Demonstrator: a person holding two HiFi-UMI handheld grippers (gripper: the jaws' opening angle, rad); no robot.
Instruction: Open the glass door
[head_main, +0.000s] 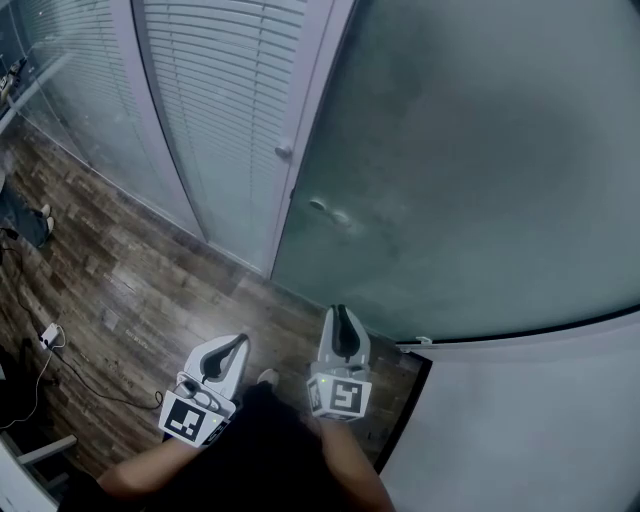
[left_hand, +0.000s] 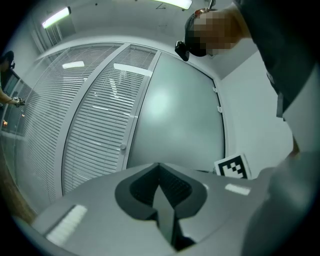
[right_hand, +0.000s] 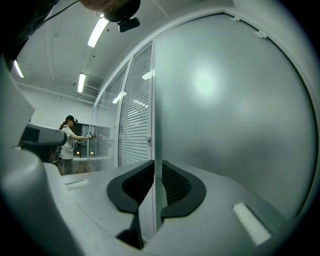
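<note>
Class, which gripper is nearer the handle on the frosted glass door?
Right. In the head view the right gripper lies straight below the handle; the left gripper sits lower and further left.

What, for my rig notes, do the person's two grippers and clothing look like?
Both the left gripper and right gripper have pale grey, rounded shells with black ribbed pads. Each carries a white cube printed with black square markers. The person wears dark clothing.

Fig.: wood-plank floor (head_main: 150, 270) as I saw it from above. White adapter (head_main: 46, 334) w/ thin cable (head_main: 95, 385) lay at left; dark obj. (head_main: 25, 222) upper left, unidentifiable.
</note>
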